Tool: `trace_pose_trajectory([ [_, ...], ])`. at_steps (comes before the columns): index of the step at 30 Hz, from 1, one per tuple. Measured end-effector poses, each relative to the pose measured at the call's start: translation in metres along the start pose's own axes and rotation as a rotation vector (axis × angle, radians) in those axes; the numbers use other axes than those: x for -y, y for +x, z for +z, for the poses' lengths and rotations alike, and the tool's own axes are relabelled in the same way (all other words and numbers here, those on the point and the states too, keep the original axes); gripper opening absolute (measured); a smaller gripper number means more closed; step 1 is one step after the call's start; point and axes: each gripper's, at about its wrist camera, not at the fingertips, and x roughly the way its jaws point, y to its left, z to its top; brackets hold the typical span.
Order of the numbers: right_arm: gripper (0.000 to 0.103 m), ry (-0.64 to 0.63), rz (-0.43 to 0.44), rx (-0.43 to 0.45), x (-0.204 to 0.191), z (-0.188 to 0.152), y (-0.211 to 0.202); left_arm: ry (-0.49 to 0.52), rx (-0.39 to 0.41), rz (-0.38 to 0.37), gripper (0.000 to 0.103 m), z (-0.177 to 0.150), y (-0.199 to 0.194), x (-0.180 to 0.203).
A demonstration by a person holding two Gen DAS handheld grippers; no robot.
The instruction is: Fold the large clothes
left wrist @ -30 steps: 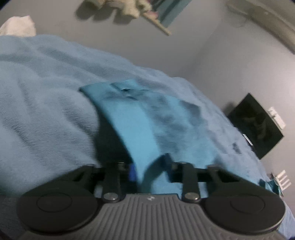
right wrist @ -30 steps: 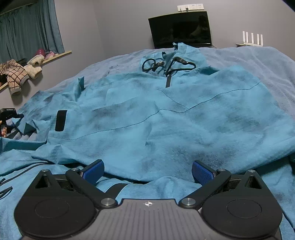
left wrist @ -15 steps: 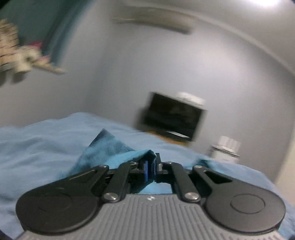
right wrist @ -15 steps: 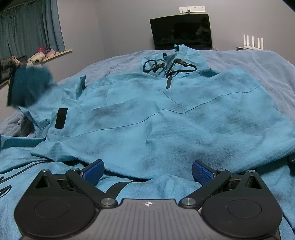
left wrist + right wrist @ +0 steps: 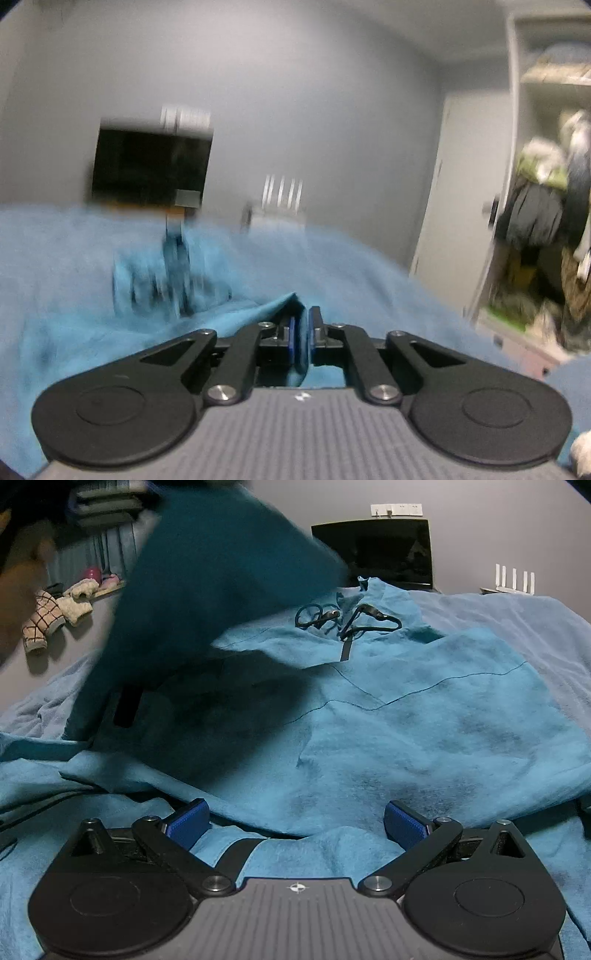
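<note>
My left gripper (image 5: 302,338) pinches the sleeve (image 5: 207,590); right gripper (image 5: 293,821) gapes empty. I should lay it flat mid-frame.

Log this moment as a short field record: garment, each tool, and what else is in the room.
garment: blue pullover spread on a blue blanket, collar toward the far wall
left tool: shut on a fold of the pullover
lifted part: sleeve raised over the pullover's left side, blurred
right tool: open, low at the near hem, gripping nothing
drawcords: black, lying at the collar
background: dark screen against the wall; open wardrobe in the left view
</note>
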Motion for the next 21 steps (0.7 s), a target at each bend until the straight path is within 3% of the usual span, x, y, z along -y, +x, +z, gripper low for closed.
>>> trace_pose_trajectory([
  [2,0.102,-0.008,-0.005,-0.001,-0.001,-0.001,0.000,-0.015,-0.120,-0.013,0.042,-0.018,0.012,0.001],
  [3,0.102,-0.008,-0.004,-0.001,-0.001,-0.001,0.000,-0.012,-0.160,-0.017,0.071,-0.025,0.013,0.003],
  [4,0.102,-0.007,-0.002,0.000,0.000,-0.001,0.000,-0.006,-0.182,-0.016,0.078,-0.033,0.010,0.008],
  [6,0.102,-0.003,0.002,-0.001,0.001,-0.001,0.000,0.020,-0.193,-0.003,0.078,-0.043,-0.001,0.012],
  [10,0.101,0.004,0.008,-0.004,0.003,-0.001,-0.001,0.014,-0.210,0.101,0.086,-0.034,-0.033,0.006],
  [15,0.101,0.010,0.012,-0.008,0.004,0.000,-0.001,-0.165,-0.190,0.302,0.091,-0.029,-0.084,-0.030],
  [19,0.101,0.004,0.004,-0.016,0.002,0.003,-0.002,-0.181,-0.220,0.497,0.091,-0.045,-0.082,-0.073],
  [21,0.101,-0.008,-0.009,-0.020,-0.002,0.004,-0.005,-0.216,-0.262,0.541,0.091,-0.053,-0.075,-0.092],
])
